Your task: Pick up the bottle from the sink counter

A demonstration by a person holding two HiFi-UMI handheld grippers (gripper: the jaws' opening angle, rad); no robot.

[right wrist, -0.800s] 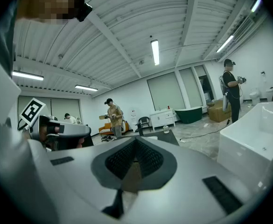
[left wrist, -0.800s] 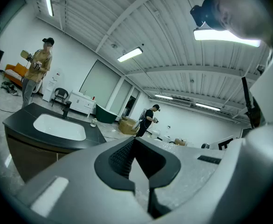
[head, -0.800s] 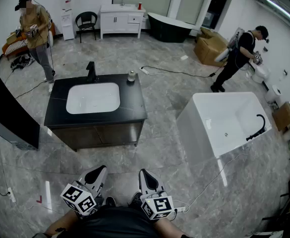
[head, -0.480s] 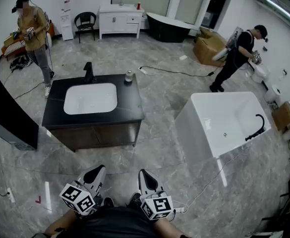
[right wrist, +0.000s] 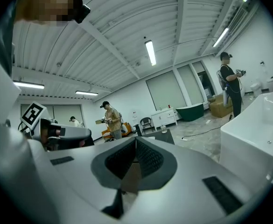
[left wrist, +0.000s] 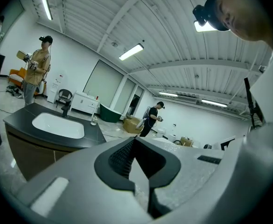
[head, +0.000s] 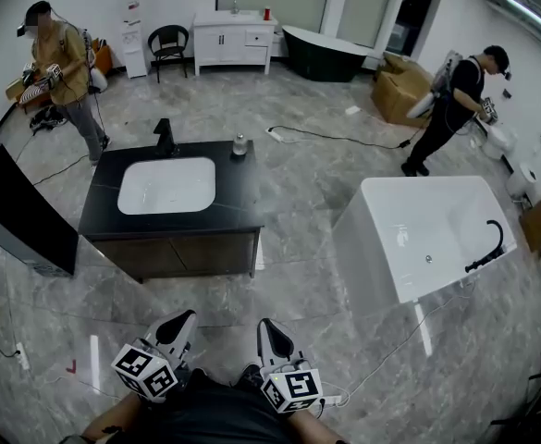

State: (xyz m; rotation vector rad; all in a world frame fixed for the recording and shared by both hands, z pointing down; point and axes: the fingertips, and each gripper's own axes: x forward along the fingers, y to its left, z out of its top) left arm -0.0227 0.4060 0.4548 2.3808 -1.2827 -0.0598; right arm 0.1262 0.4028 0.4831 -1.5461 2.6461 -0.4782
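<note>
Pale grey left gripper (head: 185, 318) and right gripper (head: 264, 326), black ribbed fingers (left wrist: 120, 155), black-and-white marker cubes (head: 147, 370), dark top (head: 215, 416).

**Polished stone, gloss white, matt plastic**

The floor (head: 298, 276) is glossy grey marble-look tile that mirrors the ceiling lights. The counter (head: 242, 202) is smooth black with a soft sheen. Its basin (head: 166, 185) is gloss white, like the bathtub (head: 436, 239). The cabinet front (head: 187, 252) below looks like dark satin wood. The faucet (head: 165, 135) is matt black. The bottle (head: 239, 144) is pale and faintly shiny, too small to tell glass from plastic. The cardboard box (head: 401, 89) is dull brown. The left gripper (left wrist: 134, 140) and right gripper (right wrist: 136, 140) have matt, grainy grey plastic shells and ribbed black pads (left wrist: 121, 157).
</note>
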